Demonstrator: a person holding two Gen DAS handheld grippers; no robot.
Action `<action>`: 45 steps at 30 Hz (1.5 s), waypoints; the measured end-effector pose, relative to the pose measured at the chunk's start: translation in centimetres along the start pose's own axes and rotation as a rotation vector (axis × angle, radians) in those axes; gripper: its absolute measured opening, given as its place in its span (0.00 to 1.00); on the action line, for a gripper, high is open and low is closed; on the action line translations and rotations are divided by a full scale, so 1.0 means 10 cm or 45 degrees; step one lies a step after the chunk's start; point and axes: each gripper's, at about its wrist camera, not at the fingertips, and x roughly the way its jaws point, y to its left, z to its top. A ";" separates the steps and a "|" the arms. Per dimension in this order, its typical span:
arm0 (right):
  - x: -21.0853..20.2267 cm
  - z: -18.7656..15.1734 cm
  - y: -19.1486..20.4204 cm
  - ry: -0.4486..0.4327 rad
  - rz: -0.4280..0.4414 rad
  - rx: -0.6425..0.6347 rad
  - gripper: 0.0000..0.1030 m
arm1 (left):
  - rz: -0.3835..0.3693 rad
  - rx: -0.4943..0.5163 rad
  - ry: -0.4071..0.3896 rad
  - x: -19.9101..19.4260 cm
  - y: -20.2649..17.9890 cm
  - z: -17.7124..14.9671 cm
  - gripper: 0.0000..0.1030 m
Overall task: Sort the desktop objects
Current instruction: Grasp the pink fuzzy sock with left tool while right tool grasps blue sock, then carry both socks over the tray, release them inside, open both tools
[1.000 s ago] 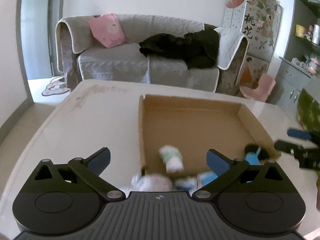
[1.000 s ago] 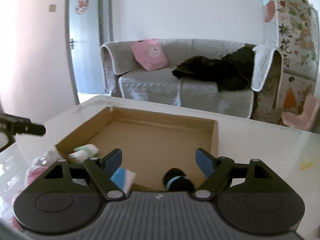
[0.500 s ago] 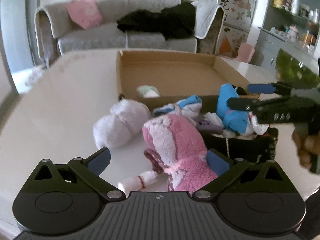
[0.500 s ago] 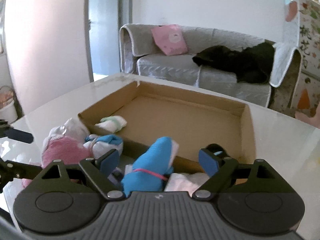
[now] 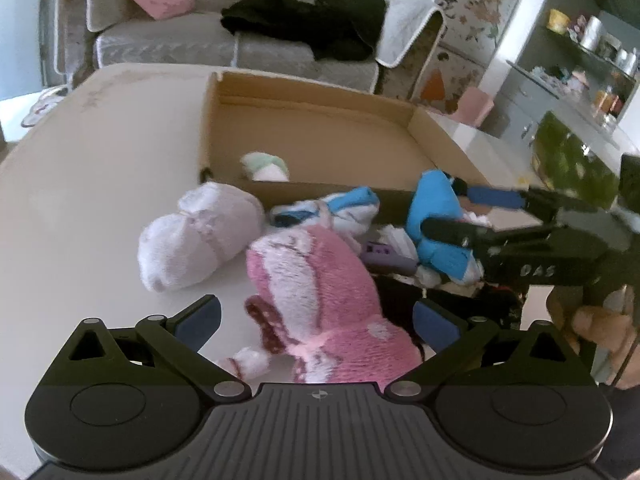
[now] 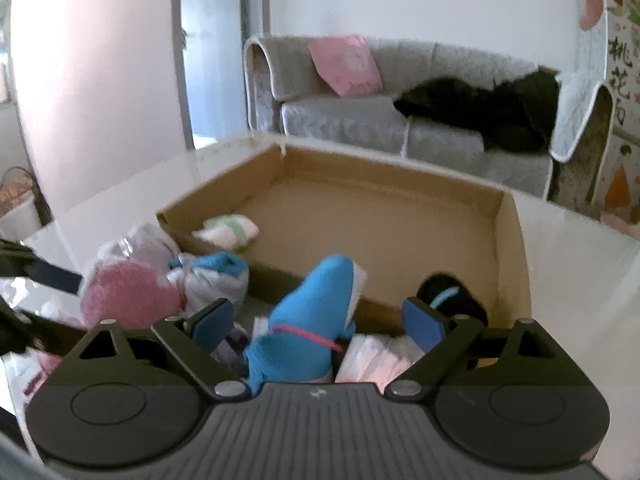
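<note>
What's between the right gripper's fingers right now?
The blue sock bundle sits between the open fingers of the right gripper, which have just been opening; pads aren't pressing it. Shows in the right wrist view.

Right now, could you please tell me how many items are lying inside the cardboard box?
2: a green-and-white sock roll in the box's near left corner and a black sock bundle near its right corner; the near wall may hide others.
</note>
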 end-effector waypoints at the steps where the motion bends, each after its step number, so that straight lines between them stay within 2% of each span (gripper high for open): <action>1: 0.01 0.01 0.00 -0.004 0.007 -0.004 0.88 | 0.004 0.007 0.015 0.04 -0.02 -0.01 1.00; 6: 0.05 -0.03 0.04 -0.007 0.035 -0.050 0.88 | 0.072 0.062 0.114 0.30 -0.15 -0.08 1.00; 12: 0.09 -0.03 0.01 0.009 0.078 -0.031 0.86 | 0.120 0.025 0.110 0.31 -0.08 -0.12 1.00; 19: 0.21 -0.01 0.03 0.088 0.082 0.008 0.85 | 0.142 0.003 0.111 0.23 0.02 -0.15 0.99; 21: 0.25 0.00 0.07 0.110 0.065 0.003 0.81 | 0.142 -0.018 0.108 0.21 0.05 -0.14 0.97; 23: 0.27 0.01 0.08 0.131 0.044 0.012 0.71 | 0.150 -0.024 0.100 0.20 0.05 -0.14 0.95; 24: 0.26 0.00 0.07 0.132 0.043 0.023 0.65 | 0.157 -0.014 0.094 0.19 0.04 -0.14 0.88; 25: 0.25 0.01 0.06 0.135 0.030 0.028 0.52 | 0.157 0.001 0.088 0.18 0.01 -0.14 0.76; 29: 0.20 0.01 -0.04 0.127 0.043 0.081 0.45 | 0.169 0.036 0.087 0.18 -0.05 -0.12 0.75; 37: 0.08 0.06 -0.11 0.095 0.093 0.126 0.43 | 0.142 0.085 0.045 0.10 -0.11 -0.12 0.67; 39: 0.06 0.10 -0.09 0.062 0.102 0.126 0.42 | 0.131 0.093 0.013 0.05 -0.12 -0.11 0.64; 45: -0.12 0.20 -0.14 -0.048 0.162 0.176 0.42 | 0.104 0.080 -0.092 -0.10 -0.13 -0.06 0.63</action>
